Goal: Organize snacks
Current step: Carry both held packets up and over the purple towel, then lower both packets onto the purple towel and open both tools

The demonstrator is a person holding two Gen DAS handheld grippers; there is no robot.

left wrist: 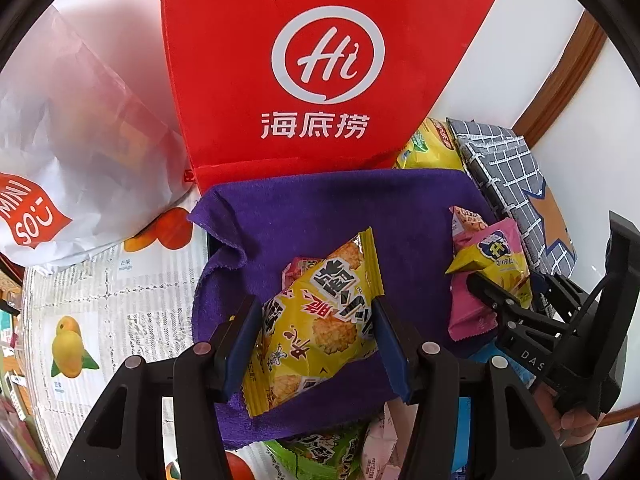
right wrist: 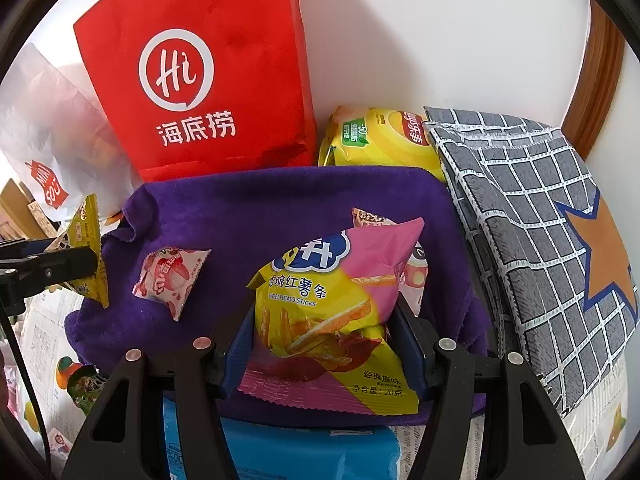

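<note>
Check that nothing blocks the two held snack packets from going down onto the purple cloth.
Nothing visible blocks them. The left gripper grips the yellow rice cracker packet and the right gripper the sweet potato sticks packet, both over the purple cloth. Only a small strawberry packet lies off to one side.

**Snacks over the towel**

Towel spread on the desk, bag standing behind it against the wall. Chip packet behind the towel's right corner, checked pouch lying to the right. Small sachet resting on the towel, left of the sweet potato sticks.
</note>
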